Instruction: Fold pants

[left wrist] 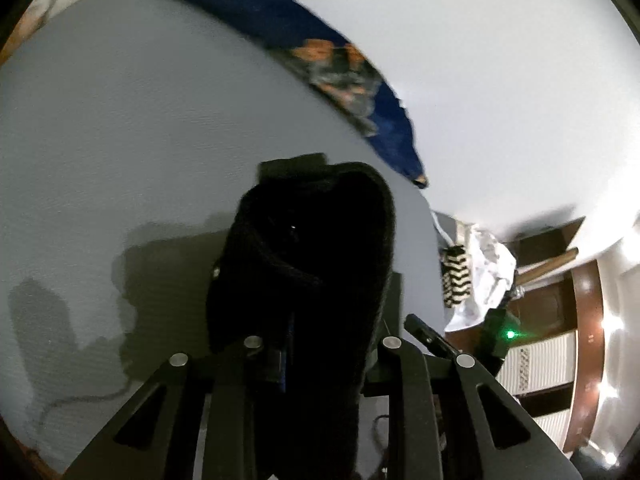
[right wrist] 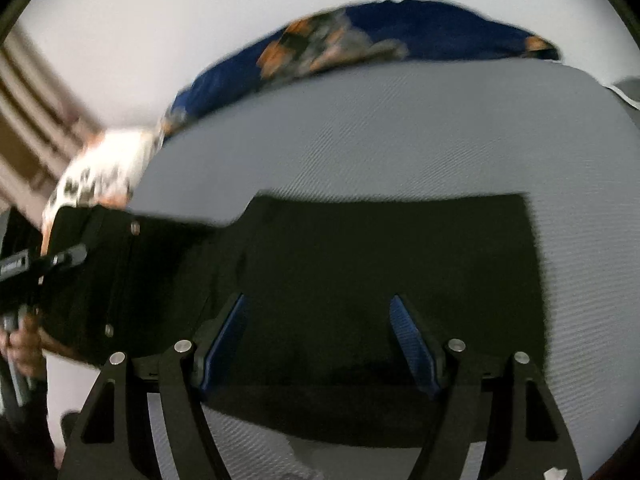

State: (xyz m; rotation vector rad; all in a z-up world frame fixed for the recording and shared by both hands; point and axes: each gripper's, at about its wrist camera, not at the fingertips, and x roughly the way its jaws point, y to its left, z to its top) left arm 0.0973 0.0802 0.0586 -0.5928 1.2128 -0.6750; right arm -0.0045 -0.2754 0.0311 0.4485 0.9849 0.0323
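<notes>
The black pants (right wrist: 380, 264) lie folded flat on the grey sheet (right wrist: 400, 132) in the right wrist view. My right gripper (right wrist: 320, 340) is open just above them, its blue pads (right wrist: 412, 344) wide apart and empty. In the left wrist view my left gripper (left wrist: 316, 264) is shut on a bunched fold of the black pants (left wrist: 312, 248), lifted above the grey sheet (left wrist: 120, 140). The cloth hides the left fingertips. The left gripper's body (right wrist: 80, 280) shows at the left of the right wrist view, at the pants' left end.
A blue and orange patterned blanket (left wrist: 352, 68) runs along the far edge of the bed, also in the right wrist view (right wrist: 360, 44). Crumpled white cloth and a black-and-white striped item (left wrist: 456, 276) lie past the bed's right edge, near wooden furniture (left wrist: 584, 300).
</notes>
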